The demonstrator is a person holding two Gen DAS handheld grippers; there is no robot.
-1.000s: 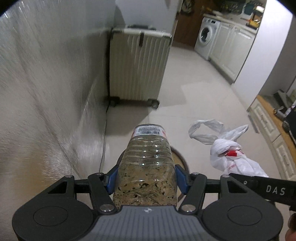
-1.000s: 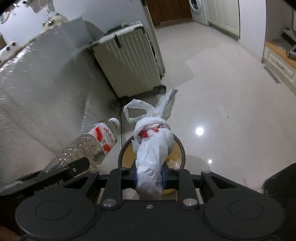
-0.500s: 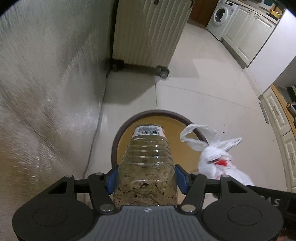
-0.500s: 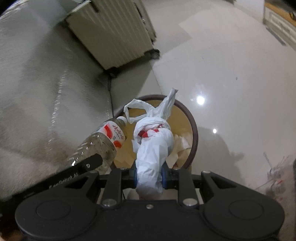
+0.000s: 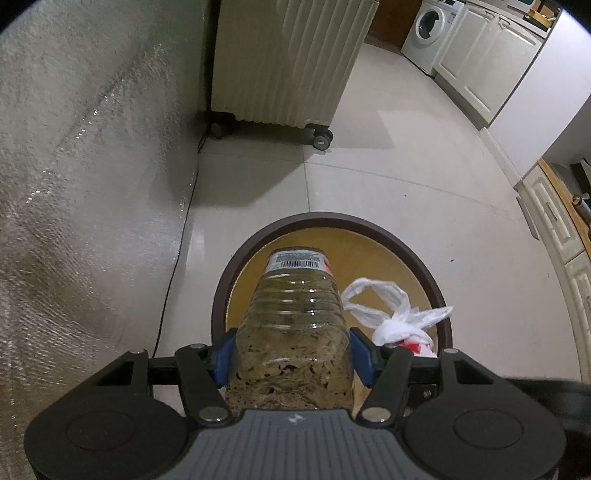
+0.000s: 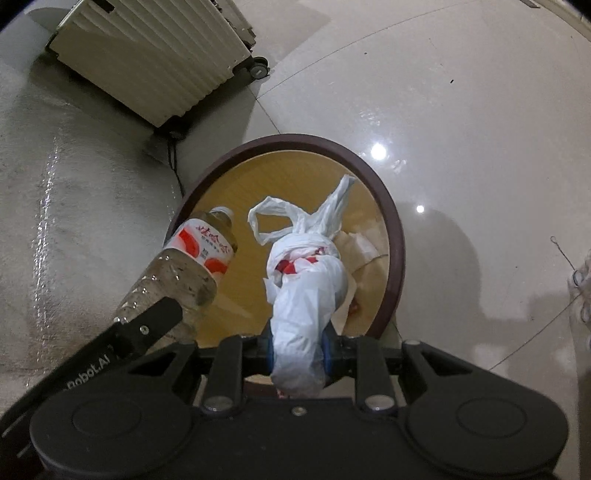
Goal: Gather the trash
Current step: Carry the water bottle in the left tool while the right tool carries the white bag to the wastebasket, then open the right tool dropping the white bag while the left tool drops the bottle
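My left gripper (image 5: 291, 356) is shut on a clear plastic bottle (image 5: 293, 325) with a red and white label, its cap end pointing down over the round bin (image 5: 417, 254). The same bottle (image 6: 184, 273) shows in the right wrist view, held by the left gripper's finger (image 6: 147, 325). My right gripper (image 6: 298, 350) is shut on a knotted white plastic bag (image 6: 306, 291) with red print, hanging over the bin's opening (image 6: 395, 236). That bag (image 5: 391, 314) also appears beside the bottle. The bin has a dark brown rim and yellow inner wall, with crumpled paper (image 6: 358, 243) inside.
A cream ribbed suitcase (image 5: 284, 62) on wheels stands on the tiled floor beyond the bin. A grey textured surface (image 5: 81, 166) runs along the left. White cabinets (image 5: 491, 55) and a washing machine (image 5: 428, 33) are at the far right. A black cable (image 5: 173, 254) lies by the left surface.
Both grippers have come down toward the bin, which now fills more of each view. Bottle and bag now hang over its opening; both grips are unchanged.
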